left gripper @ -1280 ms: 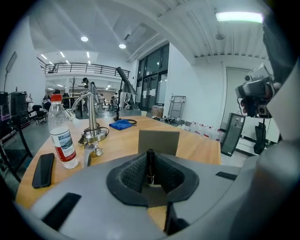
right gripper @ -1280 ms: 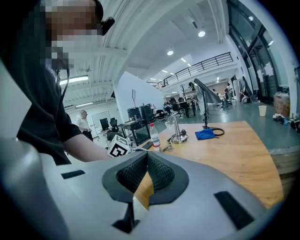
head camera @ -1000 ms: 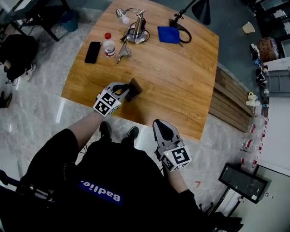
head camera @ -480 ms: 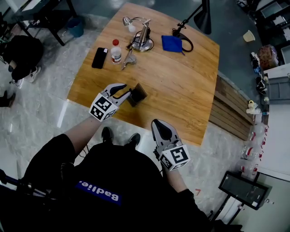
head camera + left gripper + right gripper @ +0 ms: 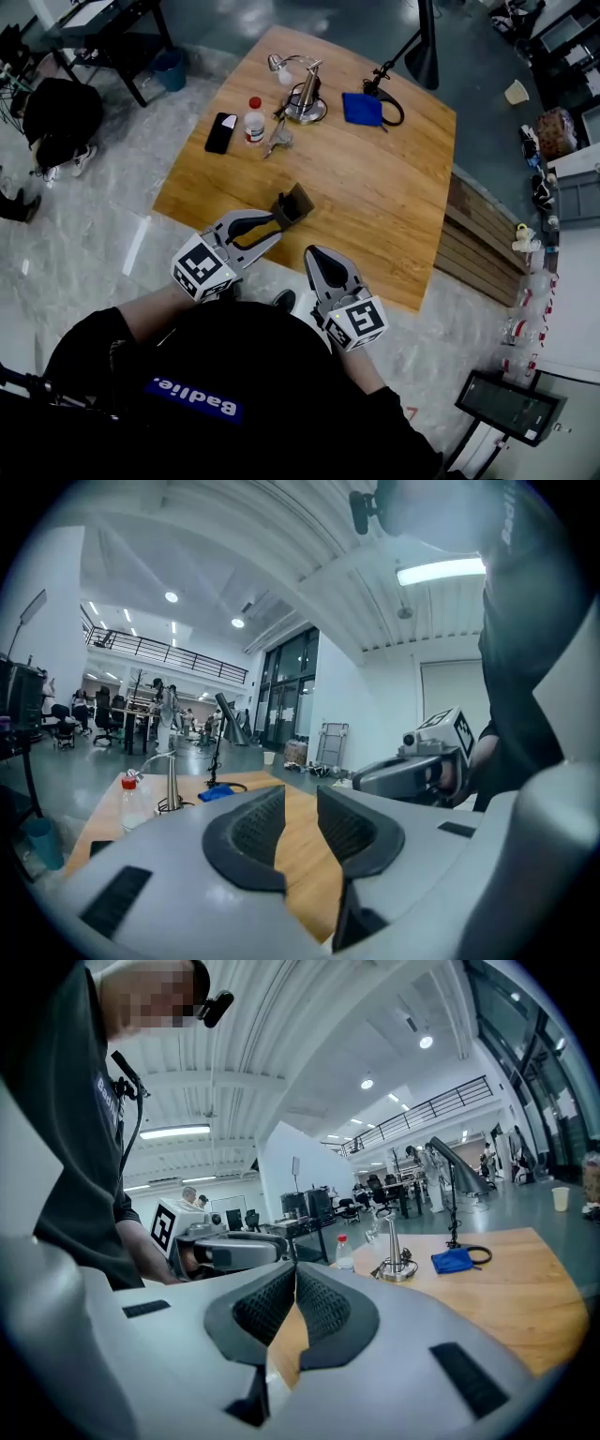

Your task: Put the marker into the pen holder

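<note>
The dark brown pen holder (image 5: pixel 293 202) stands upright near the front edge of the wooden table (image 5: pixel 375 206). I cannot make out the marker in any view, and the holder's inside does not show. My left gripper (image 5: pixel 272 223) sits just short of the holder, apart from it. Its jaws stand open with nothing between them (image 5: pixel 300 808). My right gripper (image 5: pixel 312 253) hovers at the table's front edge, its pads (image 5: pixel 319 1302) meeting at the tips with nothing held.
At the table's far side lie a black phone (image 5: pixel 221 132), a red-capped bottle (image 5: pixel 253 119), keys (image 5: pixel 278 141), a metal stand (image 5: pixel 305 98) and a blue cloth (image 5: pixel 362 108). A black lamp base (image 5: pixel 427 47) stands beyond. Wooden slats (image 5: pixel 473 234) lie to the right.
My left gripper has pulled back from the pen holder toward me and now stands open. The right gripper has shifted slightly left.
</note>
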The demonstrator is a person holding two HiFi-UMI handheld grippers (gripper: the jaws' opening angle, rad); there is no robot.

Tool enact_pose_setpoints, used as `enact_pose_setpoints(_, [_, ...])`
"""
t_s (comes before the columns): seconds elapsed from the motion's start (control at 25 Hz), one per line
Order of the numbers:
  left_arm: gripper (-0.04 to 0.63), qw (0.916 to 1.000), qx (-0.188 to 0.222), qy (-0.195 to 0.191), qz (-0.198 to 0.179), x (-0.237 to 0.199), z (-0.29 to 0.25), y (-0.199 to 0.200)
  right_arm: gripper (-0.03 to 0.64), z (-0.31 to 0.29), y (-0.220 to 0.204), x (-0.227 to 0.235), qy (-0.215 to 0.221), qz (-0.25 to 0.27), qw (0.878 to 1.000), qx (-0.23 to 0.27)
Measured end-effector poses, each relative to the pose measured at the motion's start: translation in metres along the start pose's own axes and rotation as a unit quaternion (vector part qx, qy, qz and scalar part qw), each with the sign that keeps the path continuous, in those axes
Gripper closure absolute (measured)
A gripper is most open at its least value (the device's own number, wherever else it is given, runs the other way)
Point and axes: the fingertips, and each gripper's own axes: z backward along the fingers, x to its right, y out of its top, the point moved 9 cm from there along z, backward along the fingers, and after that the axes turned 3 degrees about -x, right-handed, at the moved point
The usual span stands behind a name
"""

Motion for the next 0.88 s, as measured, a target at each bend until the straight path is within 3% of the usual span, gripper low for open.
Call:
enact_pose_setpoints(0.08, [0.494, 0.9999, 0.015, -0.005, -0.001, 0.006, 0.007, 0.009, 0.611, -0.003, 0.003, -0.003, 0.009, 0.006, 1.000, 0.005])
enact_pose_setpoints(0.2, [0.584, 0.9993, 0.034, -0.011, -0.007, 0.015, 0.015, 0.019, 0.612, -0.007, 0.009, -0.010, 0.024, 0.015, 1.000, 0.012])
enact_pose_setpoints(0.88, [0.586, 0.9991, 0.038, -0.017, 0.012, 0.029, 0.030, 0.020, 0.612, -0.016, 0.018, -0.026, 0.050, 0.037, 0.998, 0.016])
